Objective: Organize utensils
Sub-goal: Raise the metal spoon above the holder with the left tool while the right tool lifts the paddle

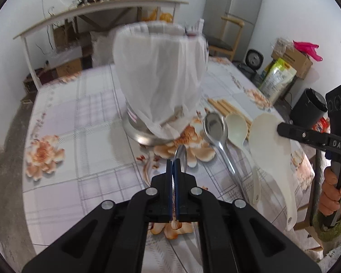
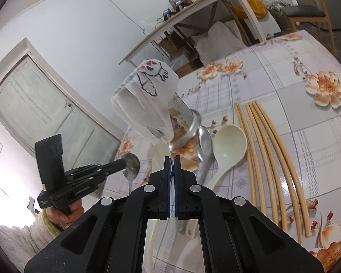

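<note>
I hold a utensil in each hand. My left gripper (image 1: 173, 162) is clamped on a metal spoon (image 2: 131, 164), pinching it at the bowl so the handle hangs down toward the table (image 1: 79, 113). My right gripper (image 2: 171, 159) is closed on the blade of a cream rice paddle (image 1: 267, 136); from the left camera its handle trails down and back toward the near right edge.

The holder (image 1: 159, 79) — a steel cup draped in a white bag, blurred in the left view — stands mid-table, straight ahead of my left gripper and ahead-left of my right. The left looks nearer, so I judge the metal spoon goes in first, handle down through the open top.

Still lying on the table just right of the holder's base are a second metal spoon (image 1: 216, 126) and a cream plastic spoon (image 1: 236, 127), bowls toward the holder, handles running back toward me. Beyond them, toward the right edge, lie the chopsticks (image 2: 272, 159) — side by side, their length running from near edge to far.
</note>
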